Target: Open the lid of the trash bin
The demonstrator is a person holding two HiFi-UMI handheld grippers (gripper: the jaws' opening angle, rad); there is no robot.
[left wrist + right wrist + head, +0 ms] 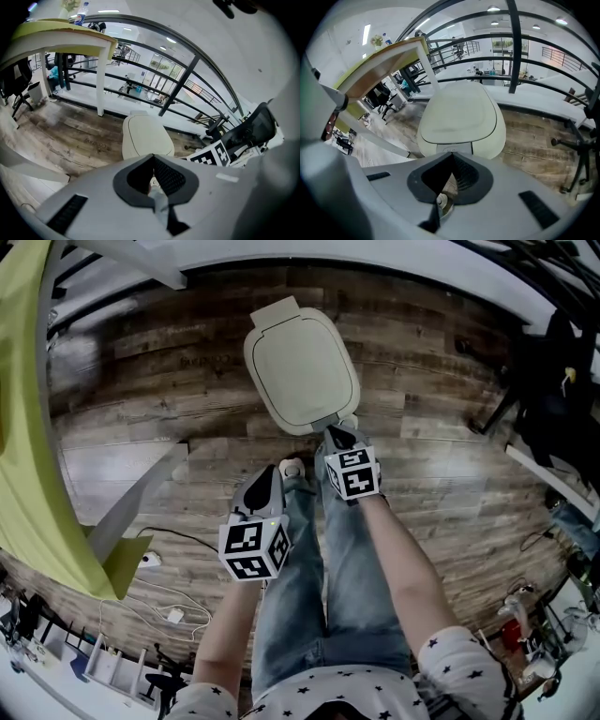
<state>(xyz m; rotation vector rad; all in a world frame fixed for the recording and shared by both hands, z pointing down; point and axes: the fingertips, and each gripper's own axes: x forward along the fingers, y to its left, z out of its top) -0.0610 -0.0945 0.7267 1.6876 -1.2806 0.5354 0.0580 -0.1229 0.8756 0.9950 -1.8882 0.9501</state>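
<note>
A cream trash bin stands on the wooden floor ahead of me, its lid flat and closed. It also fills the middle of the right gripper view as the bin, and the bin shows further off in the left gripper view. My right gripper is shut and empty, its tip just at the bin's near edge by the front tab. My left gripper is shut and empty too, lower and left, short of the bin. In their own views the right gripper and left gripper show jaws that meet.
A table with a yellow-green top and a white leg stands at the left. Cables lie on the floor near it. A chair base is at the right. My jeans-clad legs and a shoe are below the grippers.
</note>
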